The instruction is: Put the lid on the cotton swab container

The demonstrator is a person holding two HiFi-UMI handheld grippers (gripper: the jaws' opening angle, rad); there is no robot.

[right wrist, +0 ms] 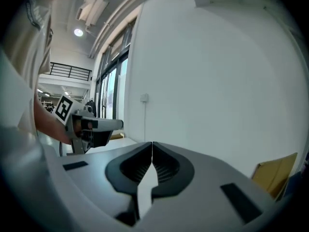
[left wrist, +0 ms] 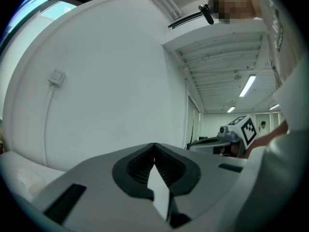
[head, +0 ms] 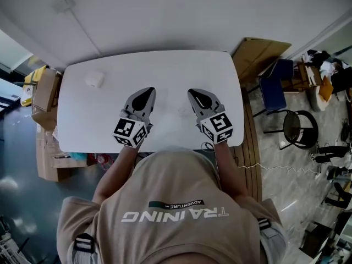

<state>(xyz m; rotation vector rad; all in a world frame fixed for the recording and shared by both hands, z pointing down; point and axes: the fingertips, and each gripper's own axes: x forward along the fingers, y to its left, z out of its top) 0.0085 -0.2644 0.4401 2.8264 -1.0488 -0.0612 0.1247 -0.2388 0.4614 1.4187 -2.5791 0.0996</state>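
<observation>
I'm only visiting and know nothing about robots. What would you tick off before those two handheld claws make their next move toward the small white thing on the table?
1. Left gripper empty: ok. Its jaws are together with nothing between them.
2. Right gripper empty: ok. Its jaws are also together, holding nothing.
3. Jaws open for a grasp: not ok. Both are shut.
4. Target in sight: ok. A small white object sits near the far left corner of the table.
5. Lid and container told apart: cannot tell. The object is too small to make out.
6. Grippers near the object: not ok. Both are held over the table's near middle, well apart from it.
</observation>
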